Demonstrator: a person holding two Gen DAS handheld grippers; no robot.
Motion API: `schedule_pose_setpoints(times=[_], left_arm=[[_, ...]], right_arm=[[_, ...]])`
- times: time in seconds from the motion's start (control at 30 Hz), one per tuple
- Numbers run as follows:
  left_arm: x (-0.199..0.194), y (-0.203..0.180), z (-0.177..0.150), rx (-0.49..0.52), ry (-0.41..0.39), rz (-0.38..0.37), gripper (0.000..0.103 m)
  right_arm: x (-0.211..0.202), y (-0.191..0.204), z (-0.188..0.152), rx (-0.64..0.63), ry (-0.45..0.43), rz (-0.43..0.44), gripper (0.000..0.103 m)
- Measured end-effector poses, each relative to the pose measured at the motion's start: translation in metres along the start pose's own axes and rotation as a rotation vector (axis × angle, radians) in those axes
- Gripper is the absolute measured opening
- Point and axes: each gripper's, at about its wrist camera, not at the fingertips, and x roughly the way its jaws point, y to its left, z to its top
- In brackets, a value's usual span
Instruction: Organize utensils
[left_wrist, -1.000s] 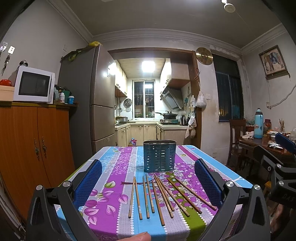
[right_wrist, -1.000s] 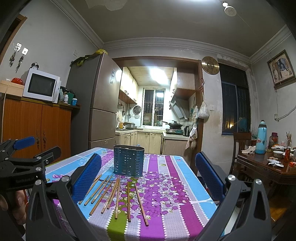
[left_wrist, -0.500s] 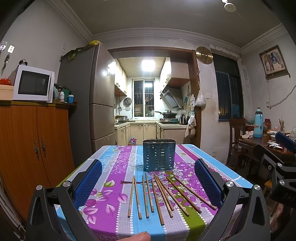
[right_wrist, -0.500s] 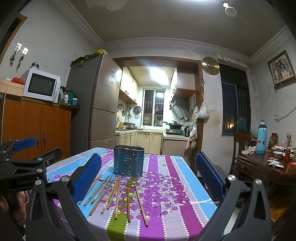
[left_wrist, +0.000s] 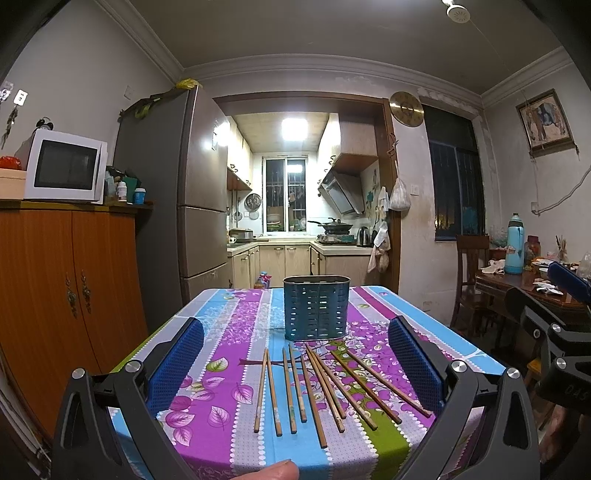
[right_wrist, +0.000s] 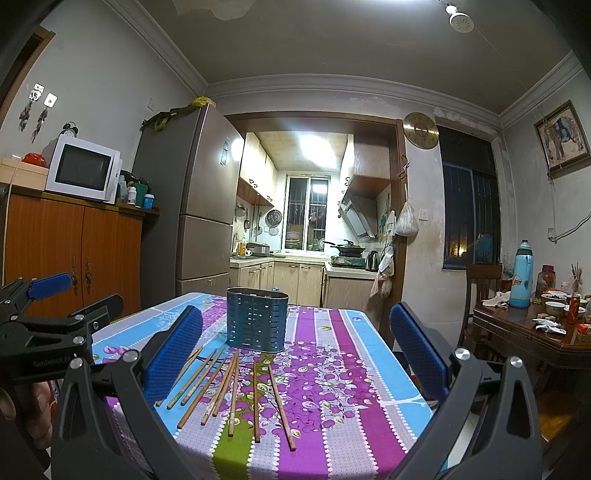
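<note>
Wooden chopsticks (left_wrist: 317, 387) lie fanned before the slotted holder (left_wrist: 316, 308); both grippers, the left gripper (left_wrist: 295, 363) and right gripper (right_wrist: 295, 354), gape wide and empty, so I'd pinch one outer stick mid-length.

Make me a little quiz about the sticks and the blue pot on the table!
1. True or false: some chopsticks already stand in the blue holder.
2. What lies under the chopsticks? A) bare wood B) a flowery tablecloth C) a tray
3. Fill in: the left gripper and the right gripper are both ____.

Key: 1 false, they all lie in front of it on the table. 2 B. 3 open.
</note>
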Motion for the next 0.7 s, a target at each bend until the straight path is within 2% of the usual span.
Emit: schedule_pose_setpoints(times=[0.33, 0.7], left_arm=[[0.005, 0.002, 0.0, -0.016, 0.009, -0.022, 0.1], [0.012, 0.004, 0.002, 0.023, 0.05, 0.027, 0.1]], right_arm=[[0.002, 0.002, -0.005, -0.003, 0.002, 0.001, 0.098], [0.004, 0.004, -0.006, -0.009, 0.001, 0.005, 0.098]])
